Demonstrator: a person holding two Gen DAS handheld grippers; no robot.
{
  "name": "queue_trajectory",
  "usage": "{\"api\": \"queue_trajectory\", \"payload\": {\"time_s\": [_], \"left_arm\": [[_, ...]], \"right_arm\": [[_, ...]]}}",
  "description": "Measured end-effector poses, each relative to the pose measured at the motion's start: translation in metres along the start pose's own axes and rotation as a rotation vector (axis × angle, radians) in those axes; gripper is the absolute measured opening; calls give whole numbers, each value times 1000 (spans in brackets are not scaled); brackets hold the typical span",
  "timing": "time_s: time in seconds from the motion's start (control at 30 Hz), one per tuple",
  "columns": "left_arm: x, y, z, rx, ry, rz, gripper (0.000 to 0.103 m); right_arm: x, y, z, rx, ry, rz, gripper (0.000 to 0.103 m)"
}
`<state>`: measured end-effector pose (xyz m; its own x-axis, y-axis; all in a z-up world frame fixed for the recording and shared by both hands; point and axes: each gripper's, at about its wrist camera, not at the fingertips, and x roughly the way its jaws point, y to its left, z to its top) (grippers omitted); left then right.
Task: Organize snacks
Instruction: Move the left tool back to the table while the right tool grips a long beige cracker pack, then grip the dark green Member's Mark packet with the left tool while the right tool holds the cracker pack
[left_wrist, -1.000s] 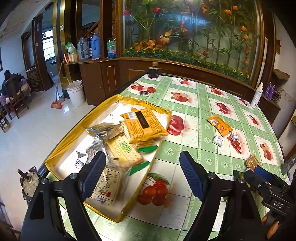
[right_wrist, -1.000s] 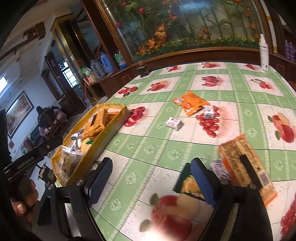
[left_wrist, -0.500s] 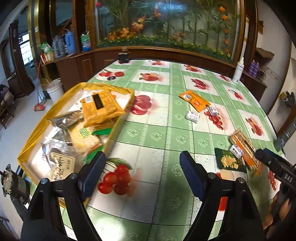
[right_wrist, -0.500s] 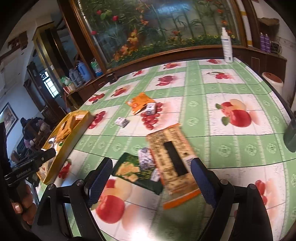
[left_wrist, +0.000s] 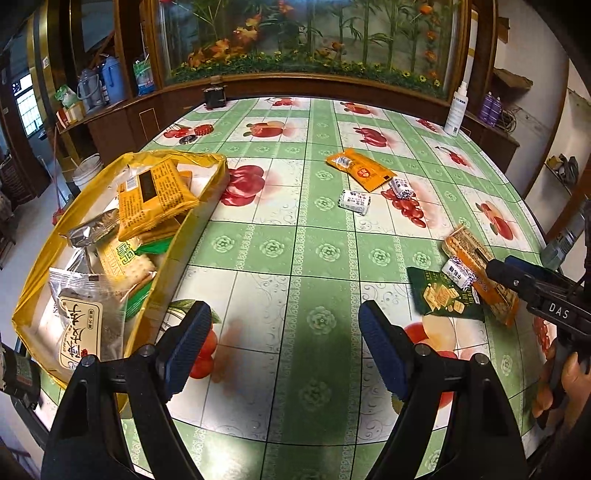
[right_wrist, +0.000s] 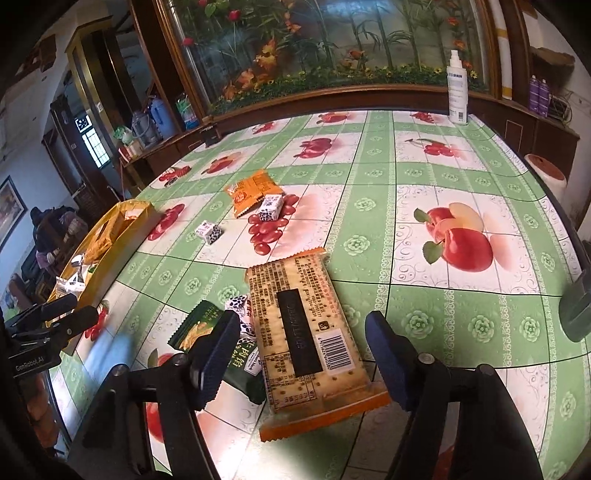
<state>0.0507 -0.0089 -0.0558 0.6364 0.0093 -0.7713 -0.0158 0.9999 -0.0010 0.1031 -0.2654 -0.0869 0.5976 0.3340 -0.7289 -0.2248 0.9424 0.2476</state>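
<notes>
My right gripper (right_wrist: 303, 350) hovers low over a long orange cracker pack (right_wrist: 306, 325) that lies flat on the tablecloth. Its jaws are closing with the pack between them, and the pads are not pressing on it. A dark green packet (right_wrist: 199, 325) and a small spotted candy (right_wrist: 240, 306) lie by the left finger. My left gripper (left_wrist: 284, 332) is open over bare tablecloth, with nothing between its fingers. The yellow tray (left_wrist: 207, 192) to its left holds several snack packs. An orange packet (left_wrist: 360, 170) and two small candies (left_wrist: 354, 201) lie mid-table.
A white spray bottle (right_wrist: 457, 92) stands at the table's far right edge and a small dark box (left_wrist: 215, 96) at the far edge. A grey-green object (right_wrist: 576, 306) sits at the right rim. Wooden cabinets and a planted glass case ring the table. A person (right_wrist: 40, 221) sits far left.
The left gripper has swung right, from over the tray to over bare cloth. The right gripper has moved onto the cracker pack, and its jaws have narrowed around it.
</notes>
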Motion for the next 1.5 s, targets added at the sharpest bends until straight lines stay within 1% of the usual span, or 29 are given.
{"api": "queue_trajectory", "payload": {"time_s": [0.1, 0.2, 0.27, 0.33, 0.37, 0.4, 0.47, 0.6, 0.63, 0.7, 0.8, 0.9, 1.0, 1.1, 1.13, 1.2, 1.33, 1.4, 1.5], "left_arm": [[3, -2, -1, 5, 10, -10, 82], [6, -8, -2, 24, 22, -30, 82], [9, -14, -1, 48, 33, -63, 82], [13, -26, 2, 97, 35, -107, 82], [15, -33, 4, 132, 32, -130, 82], [17, -40, 7, 172, 29, -153, 82], [23, -60, 12, 281, 33, -201, 82], [30, -94, 18, 499, 20, -276, 82], [32, -102, 19, 552, 25, -293, 82], [37, -115, 18, 650, 42, -351, 82], [45, -130, 16, 762, 77, -404, 82], [57, -146, 15, 830, 110, -401, 82], [60, -154, 16, 840, 131, -452, 82], [62, -157, 14, 805, 176, -515, 82], [61, -156, 12, 787, 179, -527, 82], [55, -154, 4, 775, 166, -528, 81], [43, -154, -9, 759, 175, -535, 79], [45, -156, -6, 727, 178, -516, 79], [57, -159, 5, 665, 165, -457, 79]], "right_arm": [[6, 1, 0, -24, 26, 9, 72], [12, 1, 1, -31, 49, 38, 72], [18, 1, 2, -48, 65, 22, 72], [22, -1, 3, -46, 78, 39, 70], [23, -2, 4, -43, 81, 48, 67], [24, -2, 5, -45, 84, 48, 62], [25, -2, 6, -47, 93, 56, 57], [24, -5, 5, -45, 98, 70, 57], [23, -5, 5, -45, 99, 72, 57], [23, -6, 5, -49, 102, 73, 57], [23, -5, 5, -69, 113, 68, 56], [21, -5, 4, -82, 120, 48, 56], [15, -14, 1, -62, 118, 27, 56], [7, -25, -2, -27, 112, 16, 56], [5, -29, -4, -18, 110, 13, 56], [-1, -35, -7, -2, 105, 9, 56], [-9, -45, -13, 37, 92, 18, 56], [-11, -47, -14, 48, 86, 20, 56], [-11, -47, -15, 56, 82, 15, 56]]}}
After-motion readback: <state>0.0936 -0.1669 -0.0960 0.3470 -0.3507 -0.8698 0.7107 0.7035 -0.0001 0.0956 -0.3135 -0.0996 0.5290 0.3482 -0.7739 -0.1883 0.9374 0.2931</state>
